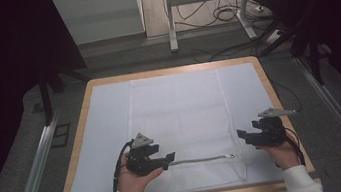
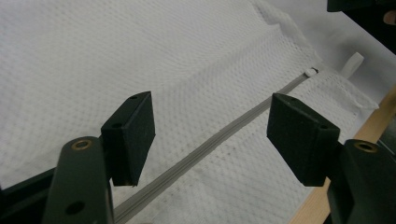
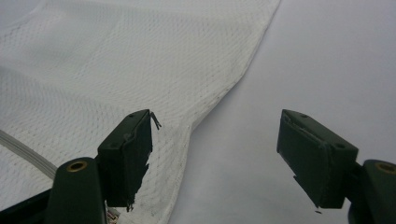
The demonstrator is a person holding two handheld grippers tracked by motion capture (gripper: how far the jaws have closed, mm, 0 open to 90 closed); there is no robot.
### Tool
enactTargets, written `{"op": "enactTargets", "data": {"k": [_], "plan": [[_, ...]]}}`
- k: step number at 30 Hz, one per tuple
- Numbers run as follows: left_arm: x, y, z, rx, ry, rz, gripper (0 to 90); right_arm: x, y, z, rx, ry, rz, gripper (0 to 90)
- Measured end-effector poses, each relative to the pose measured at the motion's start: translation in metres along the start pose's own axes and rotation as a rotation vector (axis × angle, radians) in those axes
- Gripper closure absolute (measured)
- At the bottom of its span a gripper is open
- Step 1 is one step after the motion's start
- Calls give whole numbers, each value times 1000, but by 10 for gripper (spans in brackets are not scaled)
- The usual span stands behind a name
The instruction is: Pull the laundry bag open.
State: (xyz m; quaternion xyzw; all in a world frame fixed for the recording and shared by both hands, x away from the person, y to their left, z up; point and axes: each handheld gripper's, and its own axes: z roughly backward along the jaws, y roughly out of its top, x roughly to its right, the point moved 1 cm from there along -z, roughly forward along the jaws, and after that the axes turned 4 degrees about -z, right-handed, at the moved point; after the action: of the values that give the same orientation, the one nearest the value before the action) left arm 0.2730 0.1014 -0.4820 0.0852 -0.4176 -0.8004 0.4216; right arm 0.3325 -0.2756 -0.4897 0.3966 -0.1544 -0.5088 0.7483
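- Mesh laundry bag [image 1: 182, 124]: white, laid flat on a pale sheet [image 1: 108, 135] over the wooden table [image 1: 80, 134].
- Zipper [image 2: 210, 144]: grey, seen running between and beyond the left jaws, untouched; its slider [image 2: 310, 72] lies far ahead of them.
- Left gripper [image 2: 210, 137]: jaws held wide apart, nothing clamped.
- Right gripper [image 3: 215, 154]: jaws spread wide, nothing gripped; the bag's edge [image 3: 219, 98] is seen ahead of the jaws, the sheet lying under the other.

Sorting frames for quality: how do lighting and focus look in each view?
High view: dim, dark corners, mesh bag evenly lit, soft. Left gripper view: zipper sharp, black jaws in front slightly soft. Right gripper view: bag weave crisp, no glare, mat featureless.
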Motion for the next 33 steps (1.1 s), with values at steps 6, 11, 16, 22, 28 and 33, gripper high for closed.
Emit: {"op": "enactTargets", "data": {"k": [6,11,16,22,28,33], "plan": [[2,3,-5,-9,-6,1,324,0,0,0,4,-6,4,264],[12,7,-12,-28,-18,-31,326,-1,-1,-1,-1,-6,9,263],[19,11,-21,-48,-33,-56,324,-1,0,-1,2,-20,13,255],[27,16,-30,-60,-43,-64,332,-2,0,-3,-2,-19,21,253],[35,22,-42,-76,-59,-67,348,-4,-1,-5,-10,-17,22,251],[45,29,-53,-89,-75,-67,366,-5,-1,-6,-16,-18,28,251]]}}
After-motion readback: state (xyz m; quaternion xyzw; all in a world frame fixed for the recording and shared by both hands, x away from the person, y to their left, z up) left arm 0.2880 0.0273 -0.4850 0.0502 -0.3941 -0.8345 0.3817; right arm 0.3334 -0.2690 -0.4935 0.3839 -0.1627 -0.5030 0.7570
